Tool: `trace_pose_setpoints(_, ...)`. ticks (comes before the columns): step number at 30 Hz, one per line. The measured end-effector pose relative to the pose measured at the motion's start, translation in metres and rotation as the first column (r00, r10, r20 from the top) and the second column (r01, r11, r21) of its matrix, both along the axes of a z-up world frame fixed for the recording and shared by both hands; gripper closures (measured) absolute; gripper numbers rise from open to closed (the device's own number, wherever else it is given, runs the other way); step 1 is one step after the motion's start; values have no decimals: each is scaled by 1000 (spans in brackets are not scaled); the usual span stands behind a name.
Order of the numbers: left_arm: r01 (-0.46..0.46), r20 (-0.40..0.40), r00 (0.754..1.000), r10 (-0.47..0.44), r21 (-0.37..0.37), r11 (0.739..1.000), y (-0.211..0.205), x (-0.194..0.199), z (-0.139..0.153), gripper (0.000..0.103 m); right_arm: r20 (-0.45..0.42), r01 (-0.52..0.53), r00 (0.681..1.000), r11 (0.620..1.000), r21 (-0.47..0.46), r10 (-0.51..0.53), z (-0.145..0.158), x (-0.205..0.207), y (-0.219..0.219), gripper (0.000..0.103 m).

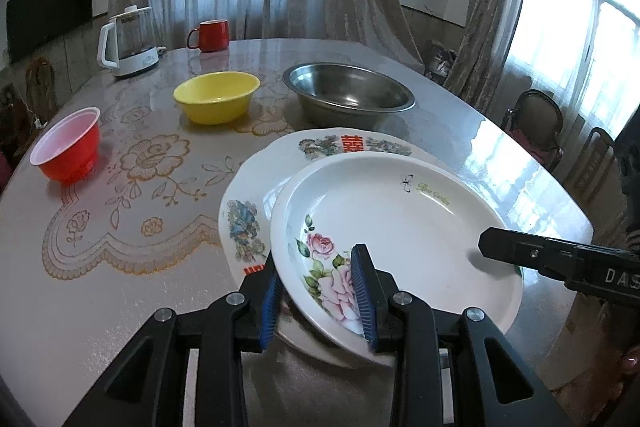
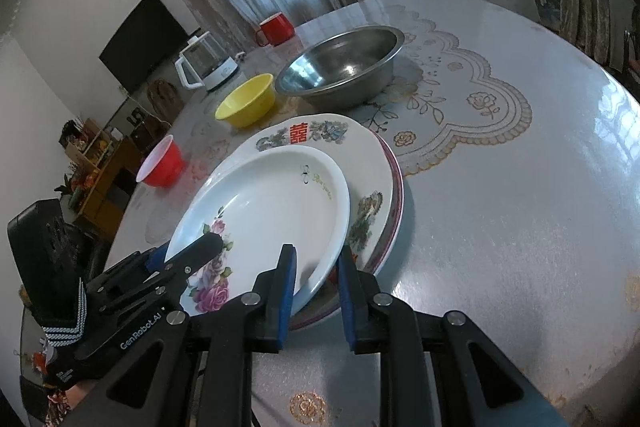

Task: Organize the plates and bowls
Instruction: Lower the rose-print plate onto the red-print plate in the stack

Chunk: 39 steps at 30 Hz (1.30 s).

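White rose plate's [image 1: 400, 227] rim is straddled, ungripped, by both spread hand-held grippers [image 1: 320, 291] [image 2: 316, 291].

Right claw [image 2: 316, 291] straddling rose plate [image 2: 260, 211] rim, stacked plates

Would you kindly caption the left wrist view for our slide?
Left tool straddles the rose plate rim atop the stacked plates; three bowls wait behind.

The white rose-patterned plate [image 1: 400, 219] reads "Rose Garden"; the flowered plate beneath [image 1: 352, 143] bears a red 囍; the left black tool [image 2: 156, 267] says "GenRobot.AI".
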<state>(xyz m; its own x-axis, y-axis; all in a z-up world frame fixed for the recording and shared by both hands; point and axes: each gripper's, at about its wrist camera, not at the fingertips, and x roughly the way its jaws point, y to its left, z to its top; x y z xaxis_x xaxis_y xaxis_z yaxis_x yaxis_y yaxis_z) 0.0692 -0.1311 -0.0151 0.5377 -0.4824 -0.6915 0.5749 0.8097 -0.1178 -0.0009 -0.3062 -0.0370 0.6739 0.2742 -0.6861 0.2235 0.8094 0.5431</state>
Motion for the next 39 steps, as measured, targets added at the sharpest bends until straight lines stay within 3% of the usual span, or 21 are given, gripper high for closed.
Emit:
trace_pose_setpoints(8, -15, 9, 1000, 15, 18, 1000, -1, 6, 0, 69, -41, -14, 999, 999, -51, 12, 0, 17, 4, 81)
trace_pose_setpoints(13, -23, 4, 1000, 23, 33, 999, -4, 9, 0, 69, -70, -22, 997, 999, -35, 20, 2, 23, 3, 76)
trace_pose_setpoints(31, -58, 14, 998, 57, 71, 996, -11, 15, 1, 66, -116, -110, 990, 959, -260, 82, 5, 45, 19, 74)
trace_pose_setpoints(39, -54, 17, 998, 53, 85, 995, -14, 11, 0, 65, -103, -73, 993, 975, -209, 52, 11, 41, 6, 74)
